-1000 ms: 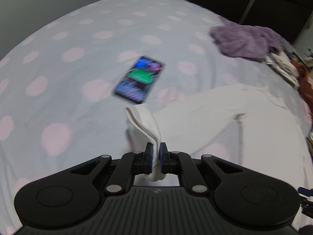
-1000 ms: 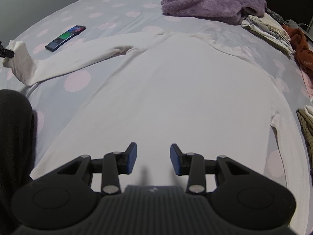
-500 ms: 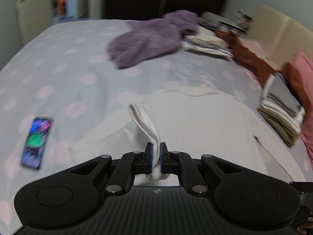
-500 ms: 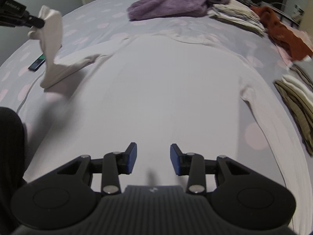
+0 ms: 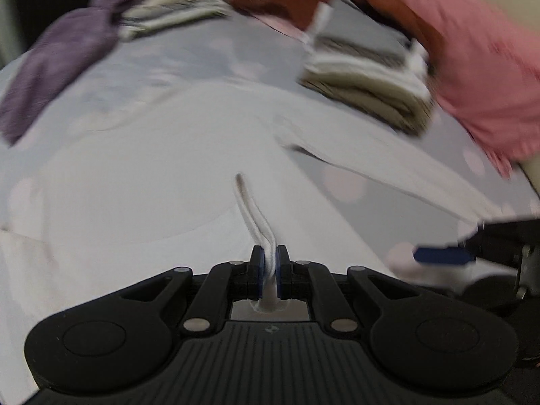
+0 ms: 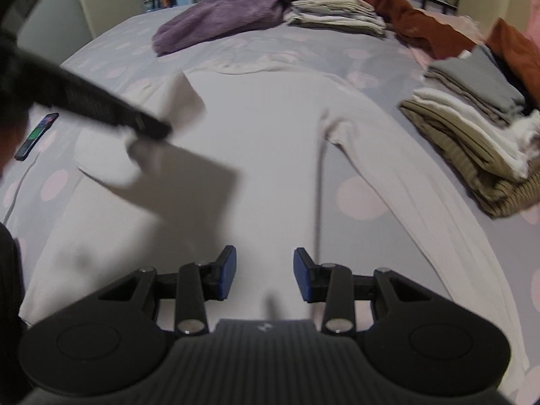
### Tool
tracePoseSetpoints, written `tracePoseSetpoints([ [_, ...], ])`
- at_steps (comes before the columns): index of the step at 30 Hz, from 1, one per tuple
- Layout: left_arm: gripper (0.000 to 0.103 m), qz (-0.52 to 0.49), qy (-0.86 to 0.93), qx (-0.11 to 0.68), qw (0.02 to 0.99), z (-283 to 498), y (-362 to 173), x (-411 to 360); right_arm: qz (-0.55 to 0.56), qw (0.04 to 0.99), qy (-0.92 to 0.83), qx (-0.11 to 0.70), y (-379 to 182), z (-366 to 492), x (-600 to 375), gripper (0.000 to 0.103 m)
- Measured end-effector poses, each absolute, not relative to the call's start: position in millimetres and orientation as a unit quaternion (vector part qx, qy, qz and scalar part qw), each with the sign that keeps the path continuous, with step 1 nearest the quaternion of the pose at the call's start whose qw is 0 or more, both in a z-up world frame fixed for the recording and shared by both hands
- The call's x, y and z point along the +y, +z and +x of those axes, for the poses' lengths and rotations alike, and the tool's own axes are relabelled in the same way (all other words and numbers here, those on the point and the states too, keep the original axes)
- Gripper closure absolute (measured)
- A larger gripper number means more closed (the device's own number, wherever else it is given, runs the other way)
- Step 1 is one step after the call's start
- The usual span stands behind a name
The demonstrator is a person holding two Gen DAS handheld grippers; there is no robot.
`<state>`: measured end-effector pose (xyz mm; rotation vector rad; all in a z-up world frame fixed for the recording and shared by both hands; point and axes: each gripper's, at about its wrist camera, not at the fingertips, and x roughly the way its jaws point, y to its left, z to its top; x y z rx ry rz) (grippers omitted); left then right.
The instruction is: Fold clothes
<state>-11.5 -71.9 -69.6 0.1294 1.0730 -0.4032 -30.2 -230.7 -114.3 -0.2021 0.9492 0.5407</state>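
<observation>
Across the bed (image 6: 101,50), with its grey cover dotted in pale pink, a white long-sleeved top (image 6: 270,155) lies spread flat on its back or front, collar toward the far side. Its body is smooth and unfolded. One sleeve (image 6: 422,202) runs straight down along the right edge, while the other sleeve (image 6: 175,155) is lifted off the cover and carried in over the chest. Two stacks of folded clothes sit on the bed, one stack (image 6: 472,135) just right of the top and another stack (image 6: 337,13) beyond the collar, beside a loose purple fleece (image 6: 233,17) and a rust-red garment (image 6: 422,23). So some folding looks done, and the white top is partway: one sleeve is coming across, the other sleeve and the body are yet to be folded. A phone (image 6: 35,135) lies left of the top. The left tongs (image 5: 269,263) are clamped on the sleeve's cuff (image 5: 253,216). The right tongs (image 6: 263,278) stand apart, empty, over the hem.
</observation>
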Motion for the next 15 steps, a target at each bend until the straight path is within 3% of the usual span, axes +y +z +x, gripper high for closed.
tracePoseSetpoints([
  [8,0.097,0.089,-0.208,0.522,0.822,-24,-106,-110,-0.070,0.848,0.239,0.467,-124,-20,-247,0.062],
  [13,0.096,0.069,-0.215,0.550,0.804,-27,-134,-90,-0.071,0.845,0.245,0.471,-131,-13,-231,0.063],
  [15,0.085,0.057,-0.204,0.550,0.808,-34,-132,-72,-0.075,0.843,0.245,0.472,-132,-12,-224,0.063],
])
